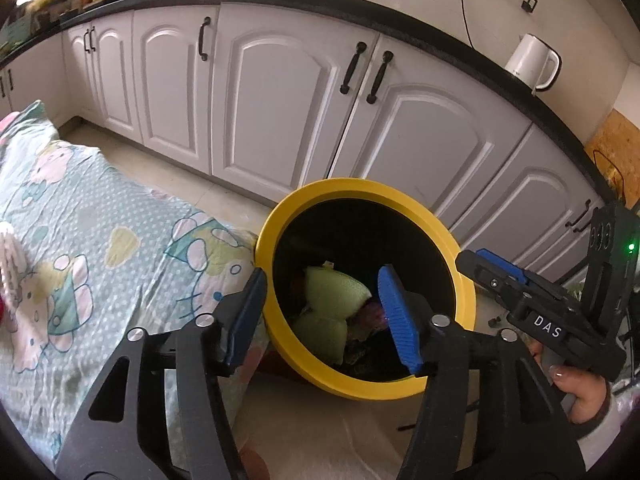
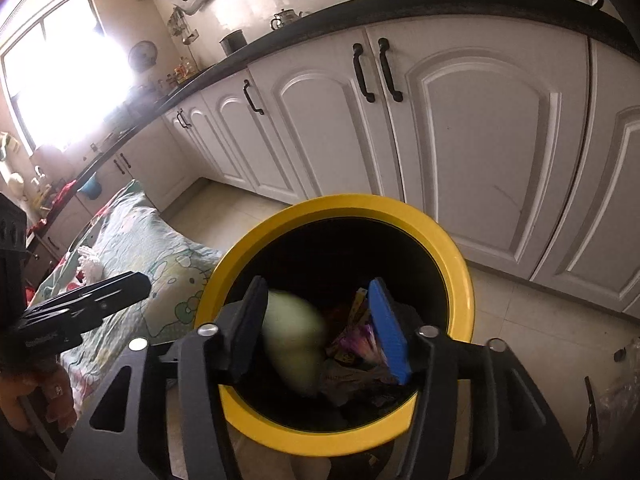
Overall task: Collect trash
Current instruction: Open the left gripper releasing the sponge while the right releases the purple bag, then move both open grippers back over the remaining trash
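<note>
A black trash bin with a yellow rim [image 1: 360, 190] stands on the floor beside the bed. My left gripper [image 1: 322, 276] hangs over the bin's left side, open, with nothing between its blue pads. Below it a pale green soft thing [image 1: 334, 300] lies in the bin on other wrappers. My right gripper [image 2: 316, 284] is over the same bin's [image 2: 340, 204] mouth, also open. A blurred pale green thing [image 2: 294, 340] shows between its jaws, close to the left pad and clear of the right pad. Colourful wrappers [image 2: 360, 340] lie beneath. Each gripper also appears in the other's view: the right gripper [image 1: 486, 266] and the left gripper [image 2: 132, 280].
A bed with a cartoon-print sheet [image 1: 80, 220] lies left of the bin. White cabinet doors [image 1: 280, 100] under a dark counter run behind it, with a white kettle [image 1: 532, 62] on top. A clear plastic bag [image 2: 624, 384] sits on the floor at the right.
</note>
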A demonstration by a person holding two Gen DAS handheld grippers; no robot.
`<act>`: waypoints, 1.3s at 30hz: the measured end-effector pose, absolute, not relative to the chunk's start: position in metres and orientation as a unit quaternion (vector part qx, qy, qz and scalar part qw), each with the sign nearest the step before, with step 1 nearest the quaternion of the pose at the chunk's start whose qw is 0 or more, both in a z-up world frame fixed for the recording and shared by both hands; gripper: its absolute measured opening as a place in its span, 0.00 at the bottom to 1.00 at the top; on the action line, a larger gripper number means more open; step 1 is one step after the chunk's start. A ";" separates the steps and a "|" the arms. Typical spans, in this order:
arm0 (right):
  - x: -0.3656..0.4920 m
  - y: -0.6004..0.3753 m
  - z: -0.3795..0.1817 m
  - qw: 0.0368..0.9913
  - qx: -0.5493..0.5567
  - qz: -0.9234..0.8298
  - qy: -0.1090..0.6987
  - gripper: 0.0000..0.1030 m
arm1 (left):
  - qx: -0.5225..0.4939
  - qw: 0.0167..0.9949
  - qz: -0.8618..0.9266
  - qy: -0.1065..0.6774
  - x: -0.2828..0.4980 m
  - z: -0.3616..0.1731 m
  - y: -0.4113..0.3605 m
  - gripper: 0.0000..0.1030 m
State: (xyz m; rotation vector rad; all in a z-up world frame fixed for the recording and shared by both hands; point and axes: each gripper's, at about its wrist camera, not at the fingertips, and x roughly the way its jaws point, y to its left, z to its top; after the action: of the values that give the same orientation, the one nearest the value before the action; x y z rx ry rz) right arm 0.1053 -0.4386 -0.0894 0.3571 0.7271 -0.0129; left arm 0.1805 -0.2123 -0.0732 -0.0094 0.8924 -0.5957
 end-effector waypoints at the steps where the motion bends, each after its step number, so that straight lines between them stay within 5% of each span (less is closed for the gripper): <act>1: 0.106 -0.439 -0.089 0.919 0.174 -0.008 0.353 0.54 | -0.009 0.861 -0.281 0.423 0.180 -0.071 -0.209 0.54; 8: 0.101 -0.432 -0.077 0.929 0.162 -0.014 0.333 0.66 | -0.020 0.878 -0.259 0.403 0.172 -0.056 -0.185 0.90; 12: 0.099 -0.423 -0.071 0.935 0.150 -0.013 0.322 0.77 | -0.019 0.890 -0.241 0.387 0.162 -0.047 -0.168 0.89; 39: 0.098 -0.346 -0.022 0.955 0.073 0.044 0.283 0.85 | -0.017 0.935 -0.167 0.314 0.119 -0.008 -0.077 0.90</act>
State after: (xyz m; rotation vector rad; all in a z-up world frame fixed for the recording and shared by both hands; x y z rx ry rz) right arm 0.0981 -0.3463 -0.0223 0.1483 0.5751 0.0896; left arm 0.1185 -0.0765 -0.0079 -0.0348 0.6416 -0.3416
